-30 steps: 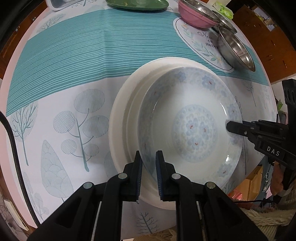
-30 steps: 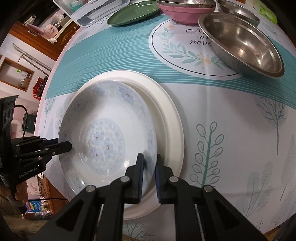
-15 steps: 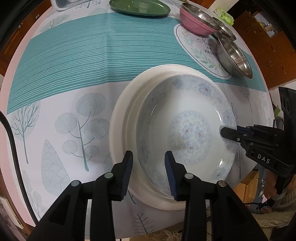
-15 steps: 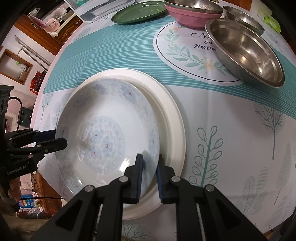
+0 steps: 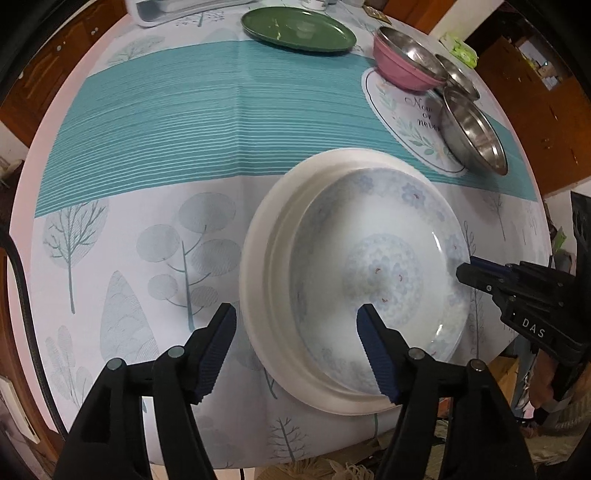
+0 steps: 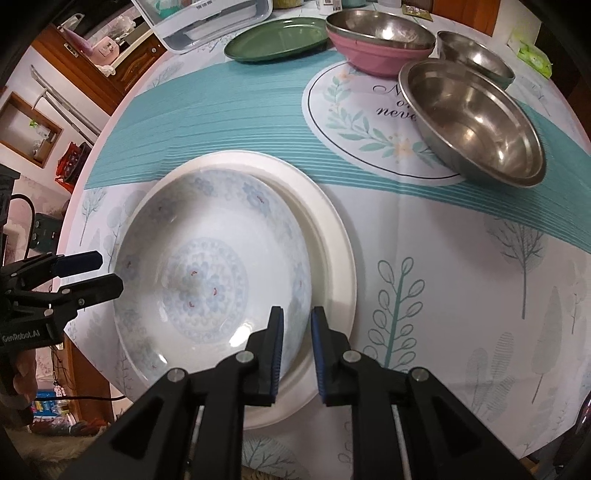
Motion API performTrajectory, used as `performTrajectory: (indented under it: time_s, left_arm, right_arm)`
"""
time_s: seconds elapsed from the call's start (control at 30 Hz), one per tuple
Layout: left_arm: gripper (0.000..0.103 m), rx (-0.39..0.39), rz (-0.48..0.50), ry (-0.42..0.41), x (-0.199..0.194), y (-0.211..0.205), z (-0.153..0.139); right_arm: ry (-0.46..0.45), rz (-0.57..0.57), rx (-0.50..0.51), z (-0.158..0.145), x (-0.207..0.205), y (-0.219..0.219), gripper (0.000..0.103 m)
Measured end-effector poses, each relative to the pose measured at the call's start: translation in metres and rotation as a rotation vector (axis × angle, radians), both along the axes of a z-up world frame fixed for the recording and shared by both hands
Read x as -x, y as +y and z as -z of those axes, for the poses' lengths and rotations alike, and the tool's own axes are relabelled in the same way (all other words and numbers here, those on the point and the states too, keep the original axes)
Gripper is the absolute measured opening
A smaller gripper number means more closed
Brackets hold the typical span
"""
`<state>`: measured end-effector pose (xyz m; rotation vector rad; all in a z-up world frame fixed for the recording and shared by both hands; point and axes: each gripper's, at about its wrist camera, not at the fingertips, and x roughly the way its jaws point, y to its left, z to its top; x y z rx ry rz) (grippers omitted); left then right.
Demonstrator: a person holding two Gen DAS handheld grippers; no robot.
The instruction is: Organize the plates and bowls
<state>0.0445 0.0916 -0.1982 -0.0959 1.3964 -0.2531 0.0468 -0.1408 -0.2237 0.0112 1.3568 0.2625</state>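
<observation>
A white plate with a blue flower pattern (image 5: 380,273) (image 6: 207,266) lies inside a larger cream plate (image 5: 258,280) (image 6: 332,236) near the table's front edge. My left gripper (image 5: 295,312) (image 6: 110,273) hovers over the near rims of both plates. Its jaws are opening and touch neither plate. On the opposite side my right gripper (image 6: 297,312) (image 5: 467,267) straddles the flowered plate's rim, one pad inside and one outside, shut on it.
At the back of the patterned tablecloth are a green oval plate (image 5: 295,26) (image 6: 277,38), a pink bowl (image 5: 402,66) (image 6: 376,51), a large steel bowl (image 5: 472,133) (image 6: 472,122), a smaller steel bowl (image 6: 472,55) and a white tray (image 6: 207,22).
My left gripper let go of the flowered plate's rim, spread its jaws wide and drew up and back. The right gripper stayed at the rim, and its pads parted very slightly.
</observation>
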Motion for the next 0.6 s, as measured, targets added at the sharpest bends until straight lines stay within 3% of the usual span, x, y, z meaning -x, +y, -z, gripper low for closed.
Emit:
performTrajectory:
  time_s: [0.37, 0.6]
  left_arm:
    - [0.071, 0.038, -0.059, -0.147, 0.006, 0.009, -0.049]
    - [0.071, 0.031, -0.042, -0.210, -0.007, 0.003, -0.086]
  right_arm:
    - [-0.056, -0.019, -0.025, -0.031, 0.008, 0.000, 0.016]
    - [-0.174, -0.014, -0.042, -0.070, -0.004, -0.004, 0.016]
